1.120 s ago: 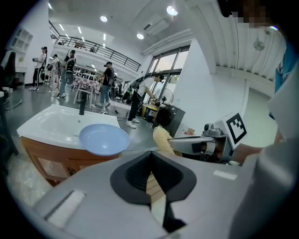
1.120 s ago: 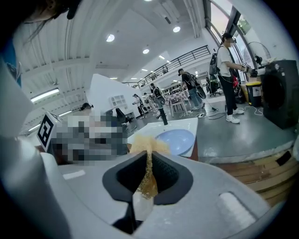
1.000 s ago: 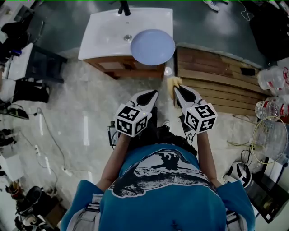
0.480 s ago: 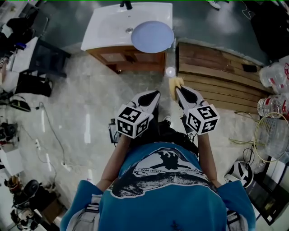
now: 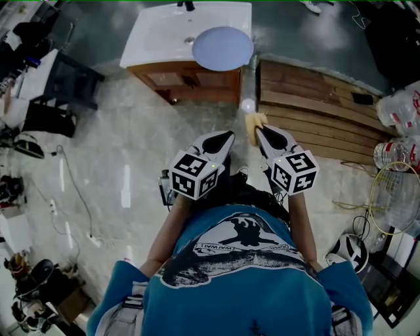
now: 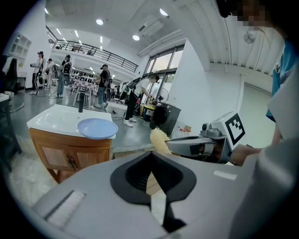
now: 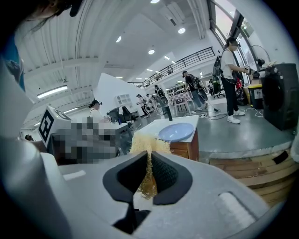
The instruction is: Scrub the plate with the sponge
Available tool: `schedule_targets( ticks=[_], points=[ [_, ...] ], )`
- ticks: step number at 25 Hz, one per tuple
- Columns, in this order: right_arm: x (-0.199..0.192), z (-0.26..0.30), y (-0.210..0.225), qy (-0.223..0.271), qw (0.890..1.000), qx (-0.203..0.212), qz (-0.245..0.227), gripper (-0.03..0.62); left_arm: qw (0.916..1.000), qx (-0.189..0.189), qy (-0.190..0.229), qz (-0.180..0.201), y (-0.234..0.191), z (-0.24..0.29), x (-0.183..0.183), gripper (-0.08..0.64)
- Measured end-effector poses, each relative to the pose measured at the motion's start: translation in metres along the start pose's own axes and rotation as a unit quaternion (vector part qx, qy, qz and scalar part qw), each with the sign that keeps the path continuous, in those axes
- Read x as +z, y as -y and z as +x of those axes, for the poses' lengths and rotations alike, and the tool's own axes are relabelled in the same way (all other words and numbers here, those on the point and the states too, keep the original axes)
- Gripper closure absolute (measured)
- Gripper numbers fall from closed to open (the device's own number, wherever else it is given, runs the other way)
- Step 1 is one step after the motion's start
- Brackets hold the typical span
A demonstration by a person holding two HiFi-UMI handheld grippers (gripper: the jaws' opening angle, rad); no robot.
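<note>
Plate sits on the white sink's near corner, well ahead of both grippers. I hold them side by side, tipped slightly down — right gripper pinching the yellow sponge, left gripper clenched on nothing.

I see a white sink surface on a wooden cabinet that stands on the pale floor. A light blue plate lies at the surface's right end, and a dark faucet rises at the far edge. A wooden platform lies beside the cabinet.
</note>
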State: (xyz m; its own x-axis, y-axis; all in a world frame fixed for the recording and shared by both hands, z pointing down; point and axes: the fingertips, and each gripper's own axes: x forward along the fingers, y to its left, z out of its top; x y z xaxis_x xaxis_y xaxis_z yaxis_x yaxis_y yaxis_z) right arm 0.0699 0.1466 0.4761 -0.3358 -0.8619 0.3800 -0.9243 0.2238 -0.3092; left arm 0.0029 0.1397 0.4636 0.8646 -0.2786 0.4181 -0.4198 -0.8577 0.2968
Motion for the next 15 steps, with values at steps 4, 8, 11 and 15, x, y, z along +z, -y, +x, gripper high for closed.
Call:
schedule_targets(
  ticks=[4, 8, 11, 15],
  points=[
    [-0.0020, -0.0016, 0.0001, -0.004, 1.000, 0.001, -0.009, 0.566, 1.0000, -0.004, 0.001, 0.003, 0.0034, 0.0022, -0.0004, 0.546],
    [-0.0015, -0.0015, 0.0001, -0.006, 1.000, 0.003, -0.015, 0.567, 1.0000, -0.003, 0.003, 0.005, 0.0048, 0.0025, 0.0013, 0.546],
    [0.0000, -0.0007, -0.0018, -0.008, 1.000, 0.005, -0.018, 0.568, 1.0000, -0.003, 0.004, 0.006, 0.0048, 0.0014, 0.0032, 0.546],
    [0.0006, 0.0011, -0.0026, -0.010, 1.000, 0.006, -0.021, 0.568, 1.0000, -0.005, 0.004, 0.006, 0.0050, 0.0021, 0.0038, 0.546]
  ],
)
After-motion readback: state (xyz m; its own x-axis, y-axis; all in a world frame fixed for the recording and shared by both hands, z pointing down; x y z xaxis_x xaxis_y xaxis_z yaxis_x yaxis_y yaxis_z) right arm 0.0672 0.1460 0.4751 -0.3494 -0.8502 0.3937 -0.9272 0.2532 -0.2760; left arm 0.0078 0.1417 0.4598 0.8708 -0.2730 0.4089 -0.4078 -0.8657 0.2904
